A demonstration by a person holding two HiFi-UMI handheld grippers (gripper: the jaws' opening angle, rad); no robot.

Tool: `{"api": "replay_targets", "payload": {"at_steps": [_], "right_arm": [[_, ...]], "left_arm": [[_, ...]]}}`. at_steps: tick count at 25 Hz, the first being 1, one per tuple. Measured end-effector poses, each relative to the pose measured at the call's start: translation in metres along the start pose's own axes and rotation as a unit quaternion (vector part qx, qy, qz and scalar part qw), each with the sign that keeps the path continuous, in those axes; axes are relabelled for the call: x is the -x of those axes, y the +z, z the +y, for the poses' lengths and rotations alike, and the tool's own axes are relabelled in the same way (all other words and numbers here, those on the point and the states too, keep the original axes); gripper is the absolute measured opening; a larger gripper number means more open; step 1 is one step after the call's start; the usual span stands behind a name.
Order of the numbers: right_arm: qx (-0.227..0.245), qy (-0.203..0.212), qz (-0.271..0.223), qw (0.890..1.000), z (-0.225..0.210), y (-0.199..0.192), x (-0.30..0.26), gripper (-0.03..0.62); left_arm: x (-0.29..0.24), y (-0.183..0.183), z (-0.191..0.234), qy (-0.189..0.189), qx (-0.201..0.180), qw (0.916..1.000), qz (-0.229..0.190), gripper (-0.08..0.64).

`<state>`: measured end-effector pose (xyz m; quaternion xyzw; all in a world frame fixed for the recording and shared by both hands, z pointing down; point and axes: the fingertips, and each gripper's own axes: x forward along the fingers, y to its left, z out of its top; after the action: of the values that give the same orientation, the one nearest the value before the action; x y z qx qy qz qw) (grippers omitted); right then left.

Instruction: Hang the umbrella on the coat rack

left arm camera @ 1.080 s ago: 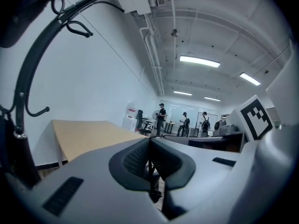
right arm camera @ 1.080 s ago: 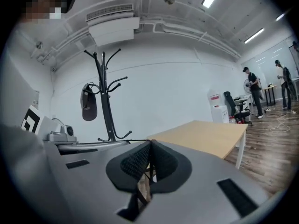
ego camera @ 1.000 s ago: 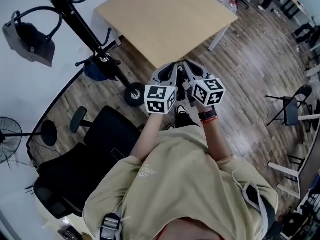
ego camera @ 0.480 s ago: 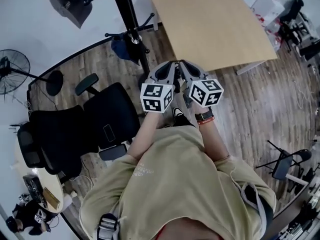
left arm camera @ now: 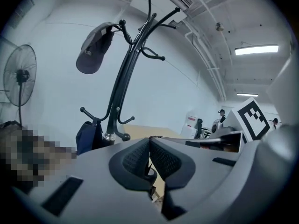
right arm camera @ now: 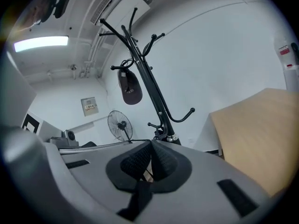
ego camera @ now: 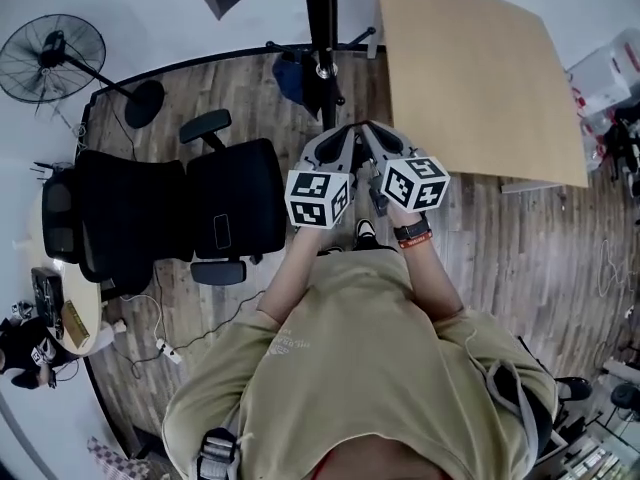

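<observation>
Umbrella not positively identified, possibly the dark blue item (left arm camera: 86, 136) on a low hook of the coat rack (ego camera: 321, 28) at top centre; left gripper (ego camera: 349, 128) and right gripper (ego camera: 368, 126), both closed and empty, aim there, presumably for approach.

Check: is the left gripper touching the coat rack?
Apart. The left gripper view shows the left gripper shut on nothing, with the whole coat rack standing farther off, beyond its tips.

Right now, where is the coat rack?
In the head view the coat rack stands at top centre, between the black office chair on its left and the wooden table on its right.
</observation>
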<state>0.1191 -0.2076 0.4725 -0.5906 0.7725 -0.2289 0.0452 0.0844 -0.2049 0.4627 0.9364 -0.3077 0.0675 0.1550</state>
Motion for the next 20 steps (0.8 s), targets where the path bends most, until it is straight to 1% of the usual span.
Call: {"api": "replay_targets", "payload": {"at_steps": [5, 9, 13, 17, 20], "right_arm": [[0.008, 0.045, 0.026, 0.999, 0.014, -0.003, -0.021, 0.015], [0.015, 0.073, 0.042, 0.996, 0.025, -0.009, -0.035, 0.015], [0.015, 0.086, 0.045, 0.995, 0.029, -0.010, -0.042, 0.015], [0.009, 0.091, 0.045, 0.995, 0.030, -0.013, -0.048, 0.015], [0.007, 0.093, 0.044, 0.995, 0.028, -0.013, -0.051, 0.015]], "left_arm": [[0.007, 0.003, 0.022, 0.047, 0.019, 0.9986, -0.012, 0.025], [0.013, 0.003, 0.041, 0.078, 0.029, 0.9964, -0.018, 0.025], [0.014, 0.005, 0.048, 0.085, 0.025, 0.9959, -0.020, 0.025], [0.014, 0.004, 0.055, 0.091, 0.029, 0.9951, -0.024, 0.025], [0.011, 0.003, 0.059, 0.087, 0.025, 0.9956, -0.022, 0.025]]}}
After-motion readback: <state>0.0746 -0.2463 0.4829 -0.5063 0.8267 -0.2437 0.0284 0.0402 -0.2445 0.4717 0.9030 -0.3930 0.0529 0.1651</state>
